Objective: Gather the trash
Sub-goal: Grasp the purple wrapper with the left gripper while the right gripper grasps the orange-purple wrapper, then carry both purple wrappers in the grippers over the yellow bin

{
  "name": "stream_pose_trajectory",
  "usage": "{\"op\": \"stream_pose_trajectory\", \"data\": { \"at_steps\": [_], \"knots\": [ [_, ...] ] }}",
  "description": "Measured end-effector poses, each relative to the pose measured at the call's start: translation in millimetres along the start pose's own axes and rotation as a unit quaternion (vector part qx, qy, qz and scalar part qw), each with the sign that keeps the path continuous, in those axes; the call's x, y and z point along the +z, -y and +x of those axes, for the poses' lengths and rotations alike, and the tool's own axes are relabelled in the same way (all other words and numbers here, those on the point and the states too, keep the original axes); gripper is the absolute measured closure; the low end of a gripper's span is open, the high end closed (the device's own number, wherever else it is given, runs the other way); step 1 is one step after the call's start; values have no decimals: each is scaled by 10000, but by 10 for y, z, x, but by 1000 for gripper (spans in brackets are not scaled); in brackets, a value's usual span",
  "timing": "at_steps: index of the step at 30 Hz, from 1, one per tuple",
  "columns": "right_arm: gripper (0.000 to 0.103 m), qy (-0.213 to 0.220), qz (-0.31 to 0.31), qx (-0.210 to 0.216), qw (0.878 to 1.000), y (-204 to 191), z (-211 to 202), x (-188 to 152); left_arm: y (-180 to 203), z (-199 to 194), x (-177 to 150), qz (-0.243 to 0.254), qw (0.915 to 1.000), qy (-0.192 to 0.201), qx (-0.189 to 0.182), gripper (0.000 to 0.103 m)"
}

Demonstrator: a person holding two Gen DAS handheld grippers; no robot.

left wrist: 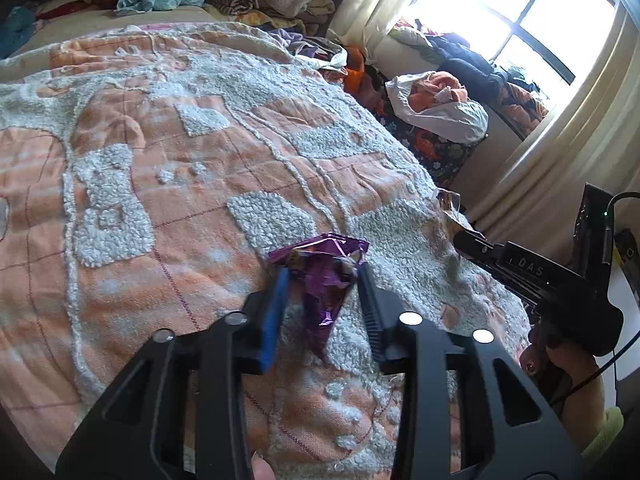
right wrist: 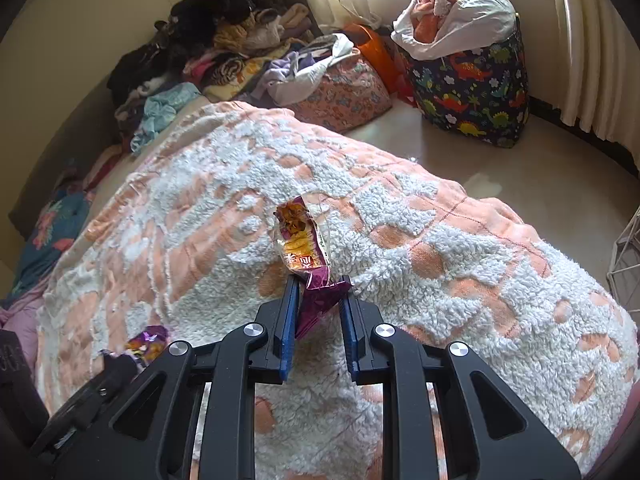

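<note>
A crumpled purple foil wrapper [left wrist: 324, 280] lies on the orange and white fleece blanket [left wrist: 160, 184] covering the bed. My left gripper [left wrist: 322, 274] is shut on it, both pads pressing its sides near the tips. An orange and purple snack wrapper [right wrist: 300, 240] stands up from the blanket [right wrist: 440, 248], its purple lower end pinched between the pads of my right gripper [right wrist: 320, 282]. The right gripper [left wrist: 520, 268] also shows in the left wrist view at the bed's right edge. The left gripper [right wrist: 112, 364] and its purple wrapper [right wrist: 148, 342] appear low left in the right wrist view.
Piles of clothes [right wrist: 240, 48] crowd the far end of the bed. A dinosaur-print bag [right wrist: 472, 80] stuffed with laundry stands on the pale floor [right wrist: 500, 176] by the curtain [right wrist: 588, 60]. A white wire basket [right wrist: 628, 256] sits at the right edge. A bright window [left wrist: 520, 12] is beyond.
</note>
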State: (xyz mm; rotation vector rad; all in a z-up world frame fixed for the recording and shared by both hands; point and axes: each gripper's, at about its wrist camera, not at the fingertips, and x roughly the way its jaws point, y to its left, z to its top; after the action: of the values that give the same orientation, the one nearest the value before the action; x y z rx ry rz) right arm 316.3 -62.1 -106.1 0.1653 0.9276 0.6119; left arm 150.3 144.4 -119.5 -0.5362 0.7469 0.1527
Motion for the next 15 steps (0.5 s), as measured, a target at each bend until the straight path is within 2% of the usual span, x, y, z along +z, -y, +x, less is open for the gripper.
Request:
{"op": "stream_pose_trajectory", "data": {
  "at_steps": [3,7,15],
  "knots": [
    [84,149,14,123,9998,9,-147,-40,80,-29,-11,132,9998,26,-136,90],
    [84,346,8,216,9992,40,-413,-118,233,-99,-19,319,9990,88,-303,91],
    [84,742,239,59,9969,282,-1032,-348,699,-220,-78,770,9949,126,-637,91]
  ]
}}
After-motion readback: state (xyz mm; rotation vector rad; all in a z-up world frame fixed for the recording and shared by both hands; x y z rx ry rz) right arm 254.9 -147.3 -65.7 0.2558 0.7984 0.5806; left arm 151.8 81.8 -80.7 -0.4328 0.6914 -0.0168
